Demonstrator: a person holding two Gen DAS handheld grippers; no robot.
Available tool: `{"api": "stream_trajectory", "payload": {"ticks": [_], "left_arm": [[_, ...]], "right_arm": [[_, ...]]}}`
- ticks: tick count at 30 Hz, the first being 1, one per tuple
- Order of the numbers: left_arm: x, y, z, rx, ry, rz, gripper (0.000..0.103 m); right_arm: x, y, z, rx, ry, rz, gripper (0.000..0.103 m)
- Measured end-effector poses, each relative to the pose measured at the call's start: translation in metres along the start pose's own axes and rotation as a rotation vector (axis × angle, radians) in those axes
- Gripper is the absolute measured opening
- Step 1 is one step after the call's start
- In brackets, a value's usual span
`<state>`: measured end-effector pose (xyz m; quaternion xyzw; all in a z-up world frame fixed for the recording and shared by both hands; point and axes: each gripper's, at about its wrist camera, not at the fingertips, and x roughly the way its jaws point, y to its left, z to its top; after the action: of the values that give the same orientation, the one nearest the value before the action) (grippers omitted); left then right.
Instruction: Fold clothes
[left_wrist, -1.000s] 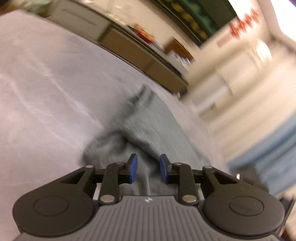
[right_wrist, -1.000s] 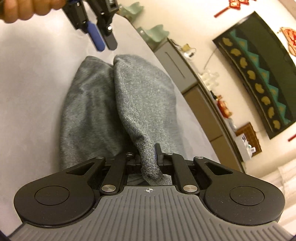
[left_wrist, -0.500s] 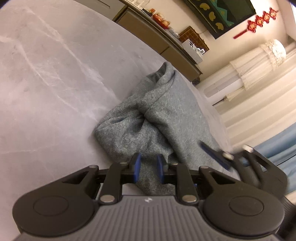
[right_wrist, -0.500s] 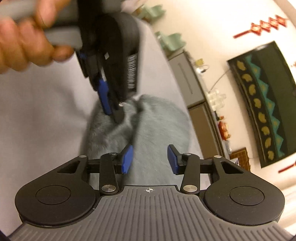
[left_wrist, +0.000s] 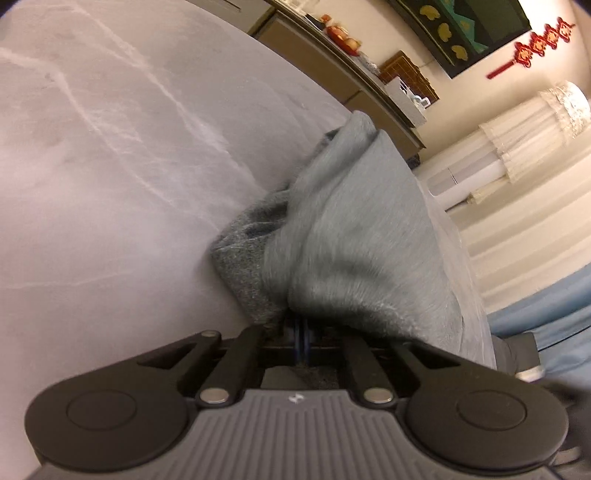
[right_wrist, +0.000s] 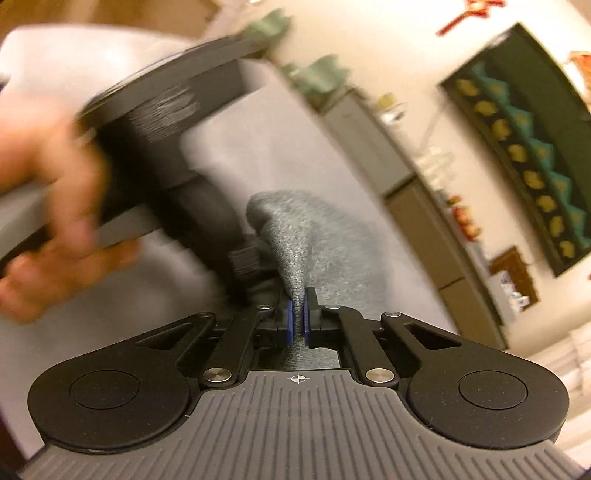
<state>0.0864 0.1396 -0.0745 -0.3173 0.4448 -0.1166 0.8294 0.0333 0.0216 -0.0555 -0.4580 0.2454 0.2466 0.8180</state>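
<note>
A grey fleece garment (left_wrist: 351, 229) lies bunched on the grey marbled table (left_wrist: 110, 147). In the left wrist view its near edge drapes over my left gripper (left_wrist: 301, 339), whose blue pads are closing tight on a thin bit of that edge. In the right wrist view my right gripper (right_wrist: 297, 321) is closing on a raised ridge of the same garment (right_wrist: 295, 229), pads pressed on the cloth. A hand (right_wrist: 55, 192) holds the left gripper (right_wrist: 247, 258) just to the left, blurred, its tips buried in the fabric.
A long low cabinet (left_wrist: 351, 85) with small items on top runs behind the table's far edge. White curtains (left_wrist: 517, 155) hang at the right. A dark wall hanging (right_wrist: 524, 155) is above the cabinet. Bare tabletop spreads to the left of the garment.
My right gripper let go of its fold, opened, moved over beside the left gripper and shut on the cloth again. My left gripper sank to the garment's edge and shut on it.
</note>
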Motion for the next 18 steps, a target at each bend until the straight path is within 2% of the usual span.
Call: {"api": "stream_trajectory", "payload": {"ticks": [2, 6, 7, 8, 9, 10, 12, 15, 17, 18], "left_arm": [[-0.012, 0.005, 0.001, -0.02, -0.026, -0.002, 0.005], [-0.033, 0.017, 0.01, -0.079, -0.082, -0.031, 0.01], [-0.038, 0.019, 0.012, -0.093, -0.088, -0.05, 0.011], [-0.042, 0.021, 0.013, -0.103, -0.089, -0.07, 0.014], [-0.043, 0.022, 0.013, -0.109, -0.087, -0.088, 0.017], [-0.045, 0.021, 0.013, -0.113, -0.085, -0.104, 0.017], [-0.045, 0.016, 0.013, -0.11, -0.082, -0.129, 0.02], [-0.043, 0.009, 0.014, -0.098, -0.086, -0.135, 0.023], [-0.042, 0.007, 0.014, -0.09, -0.086, -0.132, 0.026], [-0.04, 0.006, 0.013, -0.091, -0.084, -0.13, 0.027]], "right_arm": [[0.017, 0.014, -0.011, -0.004, 0.039, -0.016, 0.005], [0.031, 0.023, -0.027, -0.032, 0.034, -0.068, 0.006], [0.03, 0.024, -0.03, -0.051, 0.03, -0.088, 0.01], [0.029, 0.025, -0.032, -0.069, 0.027, -0.108, 0.03], [0.024, 0.025, -0.037, -0.078, 0.021, -0.134, 0.044], [0.017, 0.024, -0.045, -0.078, -0.001, -0.171, 0.063], [0.006, 0.018, -0.062, -0.057, -0.005, -0.22, 0.063], [-0.007, 0.015, -0.089, 0.016, 0.021, -0.226, 0.058], [-0.009, 0.013, -0.1, 0.041, 0.041, -0.228, 0.042], [-0.007, 0.011, -0.103, 0.049, 0.05, -0.226, 0.038]]}}
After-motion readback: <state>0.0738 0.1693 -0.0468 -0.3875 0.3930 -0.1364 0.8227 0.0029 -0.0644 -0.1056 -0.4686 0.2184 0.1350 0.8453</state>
